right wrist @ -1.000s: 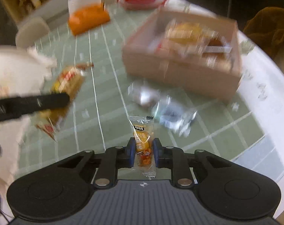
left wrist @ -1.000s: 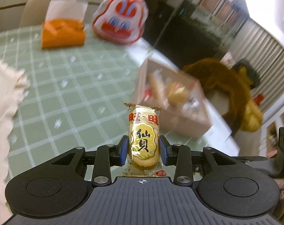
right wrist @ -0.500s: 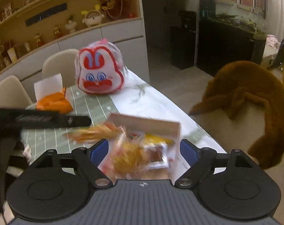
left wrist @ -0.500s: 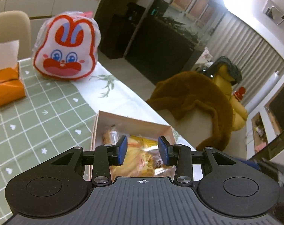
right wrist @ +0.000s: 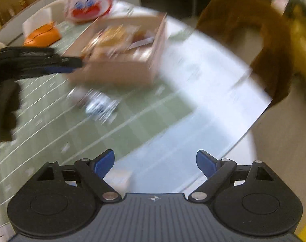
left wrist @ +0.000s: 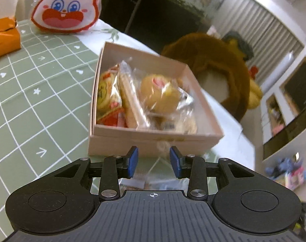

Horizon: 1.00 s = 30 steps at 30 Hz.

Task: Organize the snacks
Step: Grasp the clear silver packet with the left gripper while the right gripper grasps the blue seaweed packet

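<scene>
Left wrist view showed your left gripper [left wrist: 154, 162] parted and empty, the snack box [left wrist: 153, 141] just beyond it. Your right gripper [right wrist: 155, 162] had just spread wide, empty, box [right wrist: 122, 70] well ahead.

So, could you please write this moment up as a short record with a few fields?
surface: table under a green checked cloth
container: open cardboard box, holding several wrapped snacks
loose items: clear-wrapped snacks on the cloth in front of the box, blurred
left gripper: nothing gripped between the blue pads, just in front of the box's near wall
right gripper: jaws wide open, just been opening, nothing between them
background: rabbit-face bag, orange tissue pack
</scene>
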Each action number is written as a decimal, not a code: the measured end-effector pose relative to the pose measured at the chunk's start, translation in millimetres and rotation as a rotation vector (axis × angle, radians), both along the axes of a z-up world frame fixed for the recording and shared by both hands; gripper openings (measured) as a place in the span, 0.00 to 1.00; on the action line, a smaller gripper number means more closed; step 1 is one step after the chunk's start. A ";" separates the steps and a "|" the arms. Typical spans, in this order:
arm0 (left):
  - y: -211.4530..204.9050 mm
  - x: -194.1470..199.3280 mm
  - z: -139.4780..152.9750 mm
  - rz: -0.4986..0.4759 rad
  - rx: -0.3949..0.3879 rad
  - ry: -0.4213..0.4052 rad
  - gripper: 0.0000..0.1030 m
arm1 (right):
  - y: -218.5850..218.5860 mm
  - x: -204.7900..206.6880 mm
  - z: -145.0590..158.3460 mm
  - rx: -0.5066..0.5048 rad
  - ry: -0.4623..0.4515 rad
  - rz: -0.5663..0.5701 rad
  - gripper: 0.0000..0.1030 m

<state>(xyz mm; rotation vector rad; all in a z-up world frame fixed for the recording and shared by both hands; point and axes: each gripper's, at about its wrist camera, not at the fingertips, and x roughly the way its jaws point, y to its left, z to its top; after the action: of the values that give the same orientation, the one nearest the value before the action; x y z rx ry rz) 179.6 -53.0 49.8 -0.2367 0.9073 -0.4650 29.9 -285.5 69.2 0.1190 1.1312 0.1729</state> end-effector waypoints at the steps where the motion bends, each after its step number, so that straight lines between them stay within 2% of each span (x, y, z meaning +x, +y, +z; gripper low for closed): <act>1: -3.4 -2.3 -1.0 -0.017 0.018 -0.012 0.38 | 4.4 -6.0 -3.6 0.038 0.028 0.014 0.86; 3: -12.4 -2.7 -5.7 -0.064 0.053 -0.006 0.38 | 16.9 -17.6 -9.2 0.056 0.061 0.040 0.86; 7: -29.4 3.9 -18.9 -0.121 0.137 -0.006 0.38 | 42.5 -34.6 -20.6 0.012 0.098 0.082 0.86; 13: -25.7 7.1 -25.4 -0.118 0.155 0.048 0.37 | 73.1 -48.2 -35.6 -0.059 0.116 0.149 0.89; 20: -5.7 -30.5 -23.2 -0.139 0.159 0.072 0.37 | 83.8 -46.8 -32.7 -0.056 0.057 0.192 0.84; 28: -3.2 -43.9 -21.9 -0.140 0.173 0.061 0.37 | 70.3 -10.3 -37.4 -0.152 0.034 0.089 0.85; 30: -5.0 -44.5 -22.1 -0.151 0.180 0.051 0.38 | 63.4 -3.9 -39.7 -0.159 0.041 0.052 0.90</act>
<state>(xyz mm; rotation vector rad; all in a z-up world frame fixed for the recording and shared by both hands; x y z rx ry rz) 135.1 -58.0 27.8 -0.0163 1.0151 -0.5151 26.1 -222.1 29.5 -0.0483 1.1848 0.1266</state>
